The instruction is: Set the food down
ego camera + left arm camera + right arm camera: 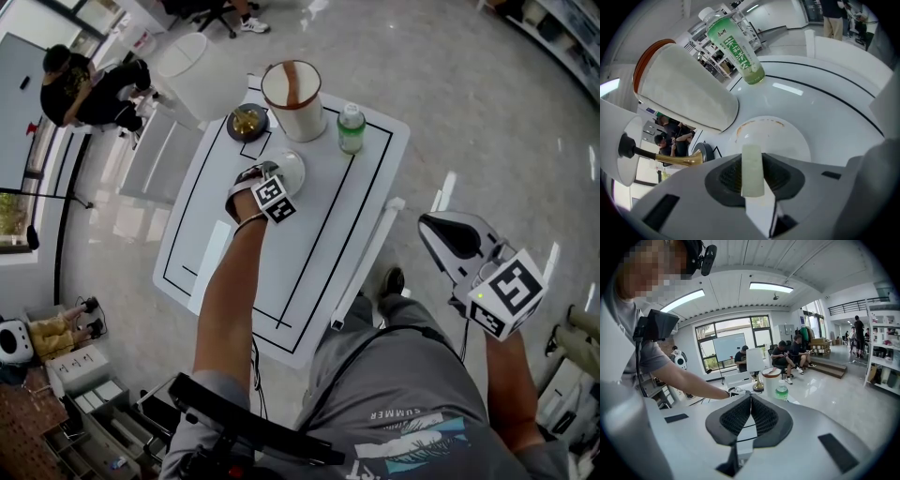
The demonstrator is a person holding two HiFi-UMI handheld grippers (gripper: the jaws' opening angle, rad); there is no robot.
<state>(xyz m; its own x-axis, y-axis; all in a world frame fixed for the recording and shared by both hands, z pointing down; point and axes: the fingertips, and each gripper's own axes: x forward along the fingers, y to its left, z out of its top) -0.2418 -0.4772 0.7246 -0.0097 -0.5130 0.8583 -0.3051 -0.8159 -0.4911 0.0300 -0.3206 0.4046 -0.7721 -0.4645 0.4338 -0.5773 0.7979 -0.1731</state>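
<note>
A white bowl (289, 169) with orange smears on it (771, 136) sits on the white table (309, 253), in the far half of its black outline. My left gripper (270, 187) is at the bowl's near side. In the left gripper view a pale flat edge (752, 169) stands pinched between the pads; it looks like the bowl's near rim. No food shows inside the bowl. My right gripper (441, 230) hangs off the table's right side over the floor, its jaws (750, 397) closed together with nothing in them.
Beyond the bowl stand a white tub with a brown rim (292, 98), a green drink bottle (352, 128) and a lamp with a brass base (248, 122). The table's near right edge (361, 272) runs by my legs. People sit at the far left (84, 89).
</note>
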